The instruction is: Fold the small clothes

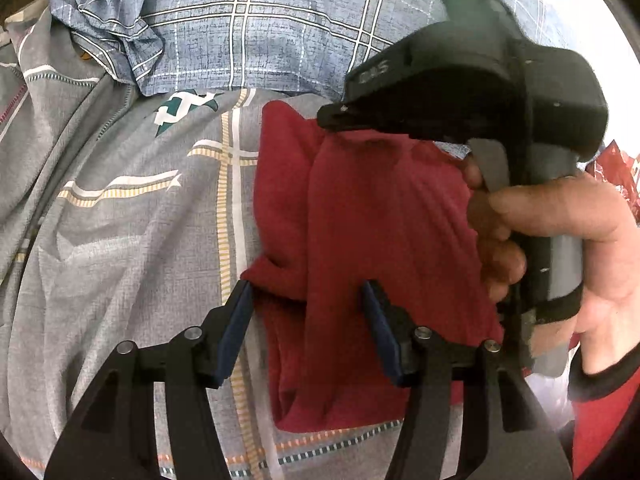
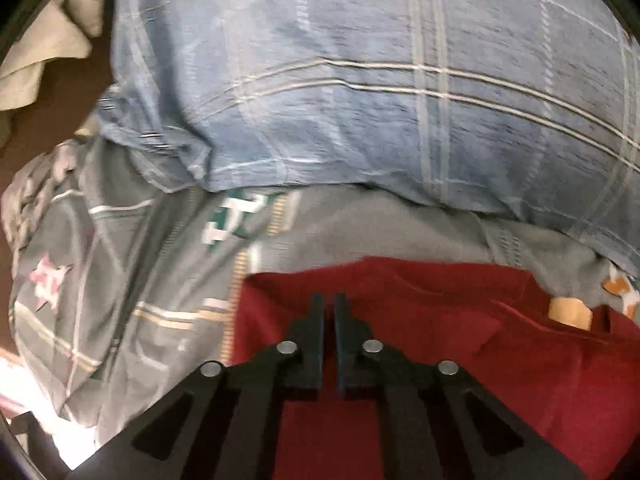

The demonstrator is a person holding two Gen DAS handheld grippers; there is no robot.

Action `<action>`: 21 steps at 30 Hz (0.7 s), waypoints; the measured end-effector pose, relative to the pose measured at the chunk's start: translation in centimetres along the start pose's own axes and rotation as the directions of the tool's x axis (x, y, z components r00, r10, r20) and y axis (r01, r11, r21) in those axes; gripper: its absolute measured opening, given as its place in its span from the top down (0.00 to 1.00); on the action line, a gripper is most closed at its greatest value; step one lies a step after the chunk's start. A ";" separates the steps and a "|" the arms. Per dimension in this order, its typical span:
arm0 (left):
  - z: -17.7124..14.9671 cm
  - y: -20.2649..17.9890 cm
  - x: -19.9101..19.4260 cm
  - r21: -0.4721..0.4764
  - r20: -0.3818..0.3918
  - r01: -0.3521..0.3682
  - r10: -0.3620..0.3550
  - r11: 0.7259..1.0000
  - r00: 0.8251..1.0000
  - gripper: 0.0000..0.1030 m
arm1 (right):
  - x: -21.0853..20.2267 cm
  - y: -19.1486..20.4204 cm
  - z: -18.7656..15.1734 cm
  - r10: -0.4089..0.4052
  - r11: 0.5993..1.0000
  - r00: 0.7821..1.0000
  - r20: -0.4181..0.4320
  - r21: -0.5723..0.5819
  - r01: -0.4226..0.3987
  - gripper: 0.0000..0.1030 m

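1. Dark red soft knit garment, partly folded with a lengthwise fold ridge, lying on grey patterned bedsheet, just in front of blue plaid pillow.
2. Left gripper released, jaws spread wide over garment's near left edge, straddling the fold; likely positioned to pinch the next layer.
3. Right gripper clenched, jaws nearly together above red cloth; fabric between the tips not discernible.
4. Right hand gripping the tool handle over the garment's right side.
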State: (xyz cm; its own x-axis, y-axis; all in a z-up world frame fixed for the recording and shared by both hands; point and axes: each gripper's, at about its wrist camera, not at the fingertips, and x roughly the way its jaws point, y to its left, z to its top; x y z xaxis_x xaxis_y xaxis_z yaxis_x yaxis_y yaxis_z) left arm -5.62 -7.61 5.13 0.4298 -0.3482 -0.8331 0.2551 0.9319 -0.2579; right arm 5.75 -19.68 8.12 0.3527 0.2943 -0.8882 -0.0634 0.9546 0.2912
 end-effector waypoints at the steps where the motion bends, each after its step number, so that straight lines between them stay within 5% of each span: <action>1: 0.0 0.0 0.0 -0.001 -0.001 0.000 0.000 1.000 1.000 0.46 | 0.6 0.0 0.0 -0.005 1.000 1.000 -0.009 0.007 0.005 0.98; 6: 0.1 0.0 -0.1 -0.003 -0.002 0.002 -0.002 1.000 1.000 0.46 | 0.5 -0.2 -1.0 0.036 0.999 0.999 -0.015 0.037 -0.035 0.91; 10: 0.2 -0.1 -0.2 -0.005 -0.003 -0.001 0.001 1.000 1.000 0.46 | -3.1 -0.6 -2.1 0.061 0.998 0.997 0.043 0.022 -0.062 0.53; 18: 0.1 0.4 -1.3 -0.030 0.009 0.028 -0.028 0.999 1.000 0.40 | -1.5 -1.6 -3.2 0.028 0.999 1.000 -0.008 0.043 -0.027 0.51; 21: 0.2 1.4 -2.3 -0.062 0.038 0.054 -0.051 0.997 0.998 0.35 | -2.3 -0.6 -2.8 0.051 0.998 0.999 -0.014 0.050 -0.050 0.42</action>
State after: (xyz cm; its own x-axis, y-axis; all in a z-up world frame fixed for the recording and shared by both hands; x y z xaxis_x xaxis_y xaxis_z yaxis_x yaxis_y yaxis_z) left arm -6.07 -5.56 6.83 0.4488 -0.3992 -0.7995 0.2239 0.9164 -0.3318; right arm 2.36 -20.76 8.98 0.3361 0.3430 -0.8772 -0.0343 0.9352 0.3525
